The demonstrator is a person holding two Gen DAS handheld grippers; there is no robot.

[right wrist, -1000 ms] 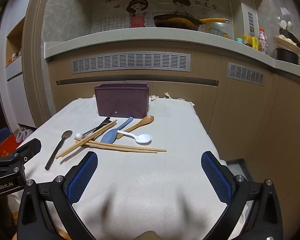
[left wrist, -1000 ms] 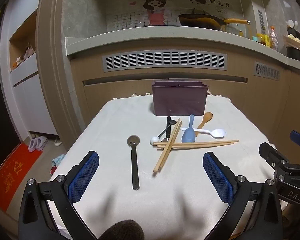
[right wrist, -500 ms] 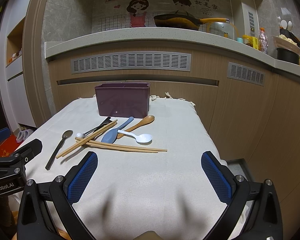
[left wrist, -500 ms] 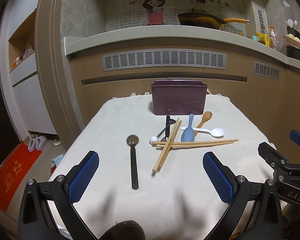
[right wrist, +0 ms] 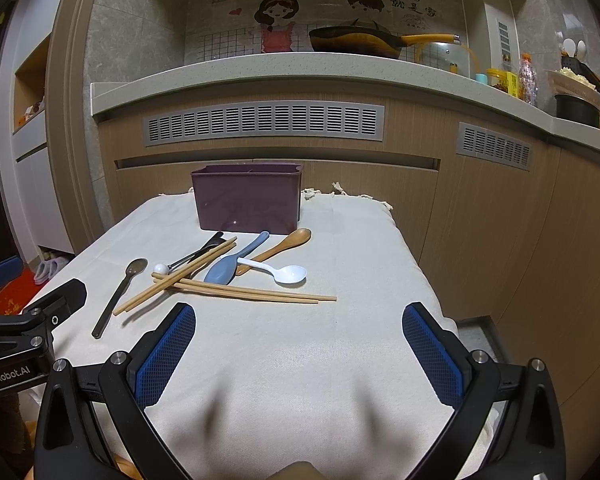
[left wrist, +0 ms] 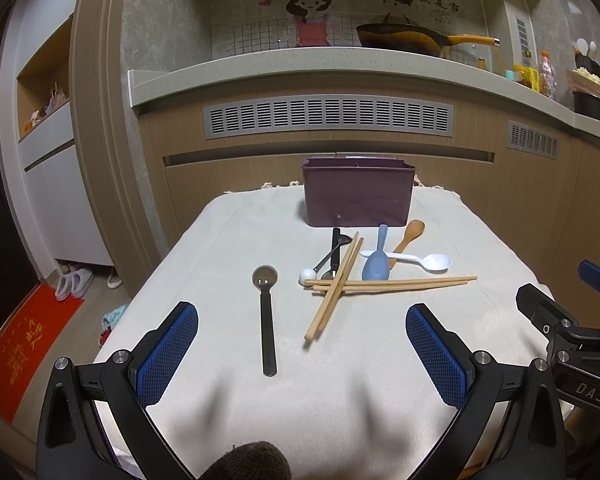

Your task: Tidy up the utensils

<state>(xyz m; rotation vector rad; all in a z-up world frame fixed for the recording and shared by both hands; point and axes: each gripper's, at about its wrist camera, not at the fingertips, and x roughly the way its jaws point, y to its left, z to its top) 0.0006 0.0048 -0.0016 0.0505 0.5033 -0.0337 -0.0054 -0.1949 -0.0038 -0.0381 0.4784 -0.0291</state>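
Note:
A purple utensil box [left wrist: 358, 192] [right wrist: 247, 198] stands at the table's far side. In front of it lie crossed wooden chopsticks [left wrist: 334, 292] [right wrist: 244, 290], a blue spoon [left wrist: 376, 264] [right wrist: 226, 266], a white spoon [left wrist: 420, 260] [right wrist: 280, 271], a wooden spoon [left wrist: 406, 236] [right wrist: 284, 242] and a black-handled utensil with a white ball end [left wrist: 332, 256]. A dark spoon [left wrist: 267, 312] [right wrist: 118, 296] lies alone to the left. My left gripper [left wrist: 302, 352] and right gripper [right wrist: 300, 352] are open and empty above the near cloth.
A cream cloth [left wrist: 340, 400] covers the small table. Wooden kitchen cabinets and a counter with a pan [left wrist: 404, 38] stand behind. The floor drops away on both sides, with slippers and a red mat [left wrist: 20, 344] at left.

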